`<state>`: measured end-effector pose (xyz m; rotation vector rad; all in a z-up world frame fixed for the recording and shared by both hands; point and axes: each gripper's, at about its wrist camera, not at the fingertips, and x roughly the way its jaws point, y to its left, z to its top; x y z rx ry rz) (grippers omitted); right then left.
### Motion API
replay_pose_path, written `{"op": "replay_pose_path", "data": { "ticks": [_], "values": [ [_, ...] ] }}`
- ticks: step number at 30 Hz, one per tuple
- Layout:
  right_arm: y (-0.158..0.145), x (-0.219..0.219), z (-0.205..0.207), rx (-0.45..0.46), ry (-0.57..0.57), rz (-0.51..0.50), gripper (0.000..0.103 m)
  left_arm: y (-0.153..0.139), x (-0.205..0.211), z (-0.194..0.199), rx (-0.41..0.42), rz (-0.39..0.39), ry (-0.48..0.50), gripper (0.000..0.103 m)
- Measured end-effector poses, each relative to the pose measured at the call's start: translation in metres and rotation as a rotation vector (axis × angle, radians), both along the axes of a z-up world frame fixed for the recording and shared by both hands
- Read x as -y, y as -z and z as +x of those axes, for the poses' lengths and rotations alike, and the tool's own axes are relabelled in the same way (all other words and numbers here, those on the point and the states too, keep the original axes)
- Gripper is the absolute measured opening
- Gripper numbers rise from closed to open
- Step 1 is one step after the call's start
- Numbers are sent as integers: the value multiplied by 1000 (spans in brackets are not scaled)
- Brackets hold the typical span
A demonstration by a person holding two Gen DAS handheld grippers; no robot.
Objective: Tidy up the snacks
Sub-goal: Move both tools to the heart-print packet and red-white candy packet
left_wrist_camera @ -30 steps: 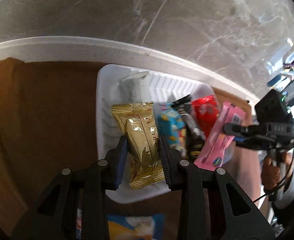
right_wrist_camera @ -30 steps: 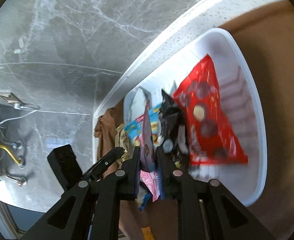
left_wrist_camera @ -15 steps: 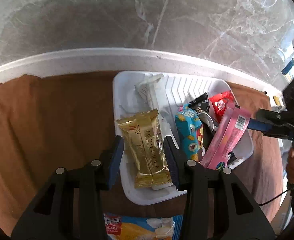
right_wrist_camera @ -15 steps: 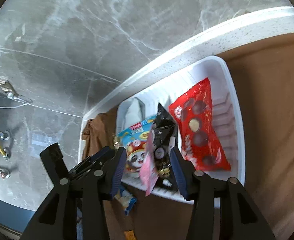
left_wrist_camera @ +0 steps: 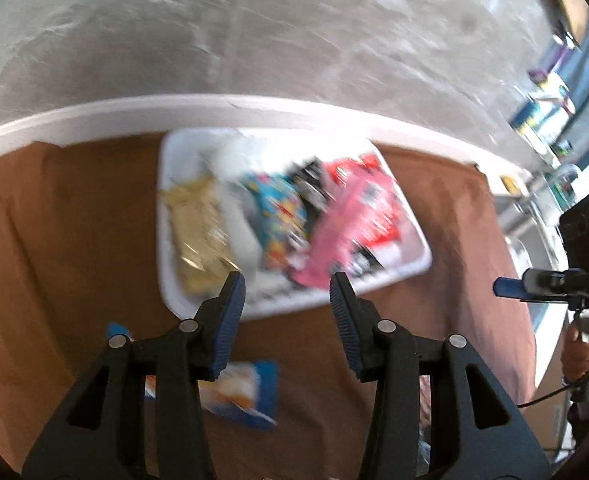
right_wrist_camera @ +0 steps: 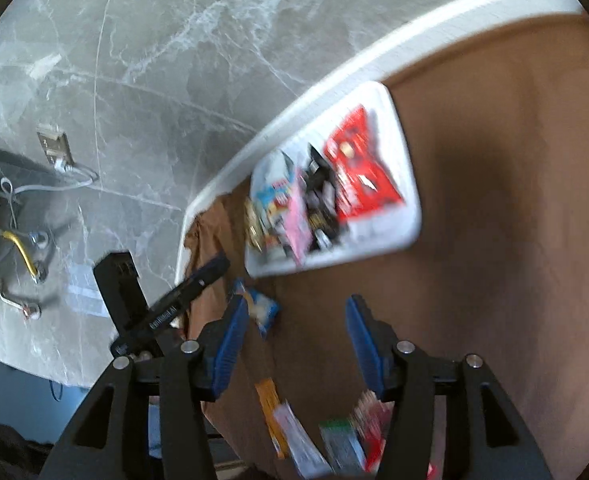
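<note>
Jaws are opening on the right gripper (right_wrist_camera: 296,330) and gaping empty on the left gripper (left_wrist_camera: 286,304), both hovering short of the white tray (left_wrist_camera: 166,264) holding the snacks (left_wrist_camera: 282,212); loose packets (right_wrist_camera: 290,428) are waiting on the brown cloth (right_wrist_camera: 494,240), best pinched mid-wrapper.

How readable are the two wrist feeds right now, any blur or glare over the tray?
Left wrist view: heavy motion smear over the white tray and its packets, print unreadable; left gripper itself sharp. Right wrist view: milder smear, red packet recognisable, a dark shadow on the brown cloth, fisheye bending the counter edge; right gripper sharp, jaws opening, empty.
</note>
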<state>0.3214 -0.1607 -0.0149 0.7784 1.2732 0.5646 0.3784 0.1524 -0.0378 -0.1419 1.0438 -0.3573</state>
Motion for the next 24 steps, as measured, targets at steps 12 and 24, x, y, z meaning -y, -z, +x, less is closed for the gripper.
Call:
{"op": "replay_pose_path", "data": {
  "ticks": [12, 24],
  "values": [
    [10, -21, -117, 164, -354, -425, 56, 40, 92, -78, -189, -87, 231, 42],
    [37, -67, -158, 361, -639, -685, 56, 74, 138, -104, -280, -95, 309, 43]
  ]
}}
